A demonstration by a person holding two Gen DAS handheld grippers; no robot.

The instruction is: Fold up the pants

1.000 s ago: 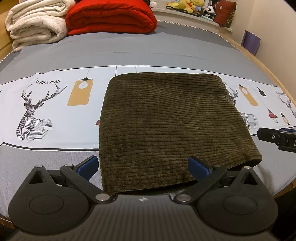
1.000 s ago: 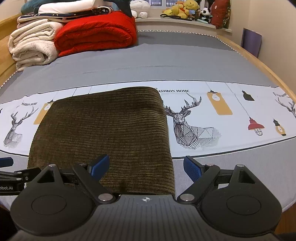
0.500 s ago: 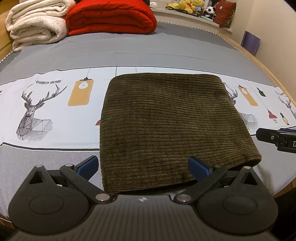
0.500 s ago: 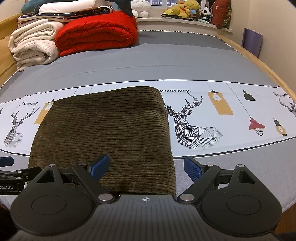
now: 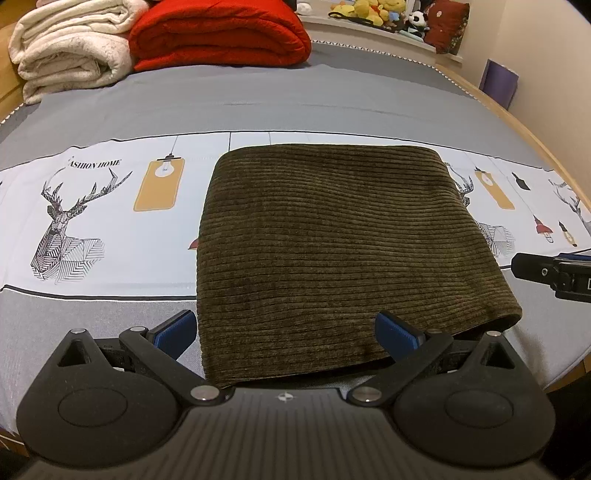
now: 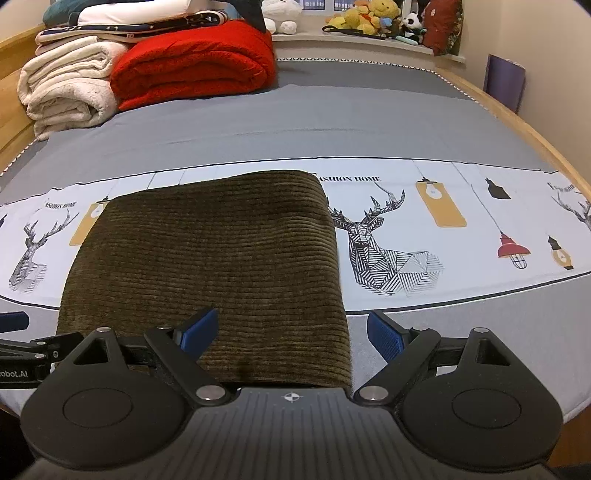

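Dark olive corduroy pants point(image 5: 332, 243) lie folded into a flat rectangle on the bed, across the printed white band of the sheet. My left gripper point(image 5: 286, 330) hovers open at the near left corner of the pants, nothing between its blue pads. In the right wrist view the same folded pants point(image 6: 218, 266) fill the lower left, and my right gripper point(image 6: 291, 332) is open over their near right corner. The right gripper's tip point(image 5: 554, 273) shows at the right edge of the left wrist view.
A red quilt point(image 5: 218, 35) and cream blankets point(image 5: 70, 51) are stacked at the head of the bed. Plush toys point(image 6: 373, 16) line the far shelf. The bed's wooden edge point(image 6: 517, 125) runs along the right, with a purple item point(image 6: 504, 83) by the wall.
Both grippers have drawn back very slightly from the pants; the view barely shifts. The pants lie unchanged and both grippers stay open.
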